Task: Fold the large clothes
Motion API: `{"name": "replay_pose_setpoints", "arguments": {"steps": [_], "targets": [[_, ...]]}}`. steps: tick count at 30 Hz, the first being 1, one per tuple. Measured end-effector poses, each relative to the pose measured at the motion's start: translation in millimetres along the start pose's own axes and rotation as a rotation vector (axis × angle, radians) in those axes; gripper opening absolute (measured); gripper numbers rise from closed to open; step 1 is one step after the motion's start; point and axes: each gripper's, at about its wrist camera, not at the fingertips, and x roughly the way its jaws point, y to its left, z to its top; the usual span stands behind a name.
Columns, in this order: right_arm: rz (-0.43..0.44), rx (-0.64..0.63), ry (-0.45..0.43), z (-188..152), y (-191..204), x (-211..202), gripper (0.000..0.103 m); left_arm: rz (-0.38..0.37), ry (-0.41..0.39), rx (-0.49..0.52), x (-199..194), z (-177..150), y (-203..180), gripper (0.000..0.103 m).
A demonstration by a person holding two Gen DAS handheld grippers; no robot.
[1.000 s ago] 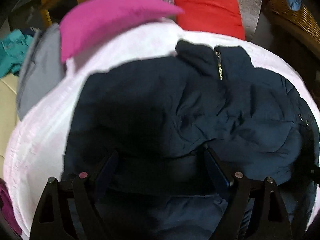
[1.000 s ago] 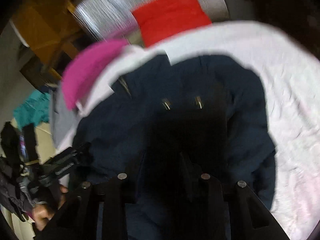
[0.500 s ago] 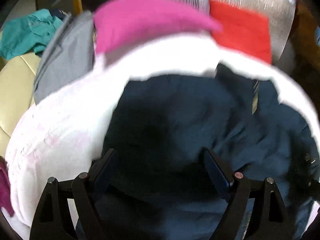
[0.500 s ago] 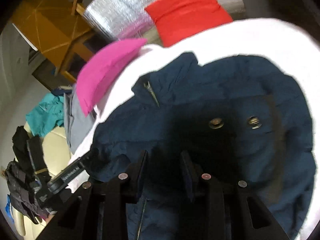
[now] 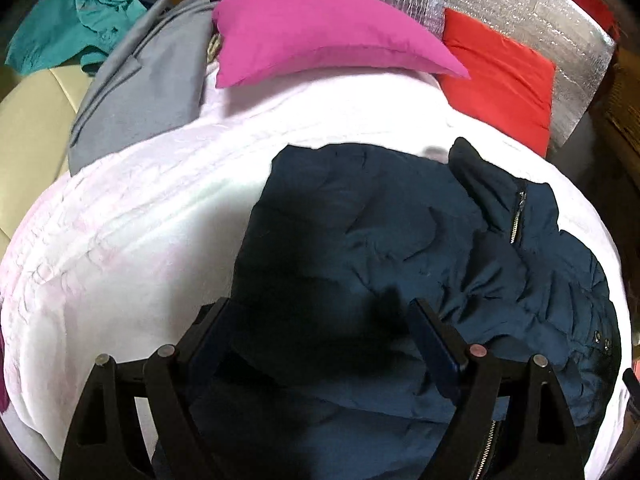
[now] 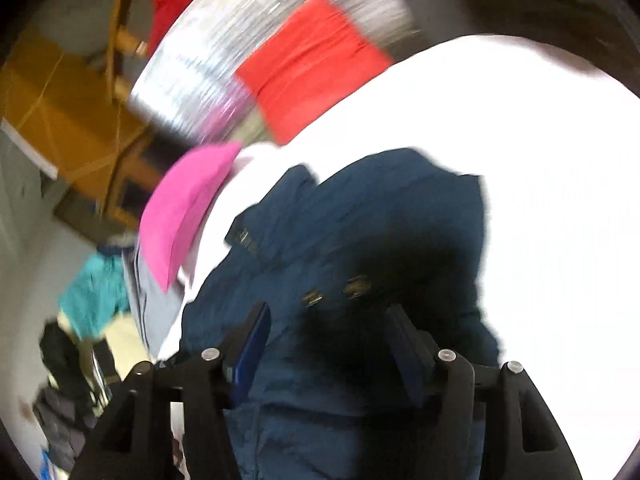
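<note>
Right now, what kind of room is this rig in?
Probably a bedroom or living space at home: a navy jacket lies on a white quilt, with a pink pillow and a red cushion behind.

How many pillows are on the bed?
2. A pink pillow lies at the far edge of the white bedcover. A red pillow leans on the silver sheet to its right. More may be hidden out of view.

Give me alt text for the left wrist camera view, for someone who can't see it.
A navy jacket with a zipped collar lies crumpled on a white bedcover, directly ahead of the open left tongs, which hold nothing. Behind it sit a pink pillow, a red pillow, a grey garment and a teal garment.
</note>
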Motion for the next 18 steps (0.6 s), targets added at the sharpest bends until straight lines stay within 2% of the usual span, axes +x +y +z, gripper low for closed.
{"name": "replay_pose_setpoints", "arguments": {"steps": [2,5,9,12,14,16,18], "targets": [[-0.001,0.008,-0.001,2.6,-4.7,-1.0,0.032,0.037,0.026,0.017,6.7,-2.3,-1.9,0.087],[0.004,0.021,-0.003,6.6,-13.6,-2.9,0.031,0.087,0.060,0.060,18.8,-8.2,-7.9,0.087],[0.058,0.050,0.071,6.3,-11.7,20.7,0.031,0.104,0.060,0.081,20.8,-9.4,-11.5,0.087],[0.001,-0.003,0.166,-4.5,-4.7,45.8,0.031,0.103,0.061,0.074,23.0,-9.7,-13.1,0.087],[-0.045,-0.018,0.199,-7.9,-5.4,57.2,0.031,0.101,0.056,0.068,18.7,-10.7,-13.3,0.087],[-0.049,-0.006,0.203,-5.8,-5.2,57.9,0.030,0.101,0.038,0.061,16.2,-8.8,-9.1,0.087],[-0.026,-0.004,0.167,-0.4,-1.9,47.6,0.031,0.097,-0.012,0.070,5.0,-7.7,-11.6,0.087]]}}
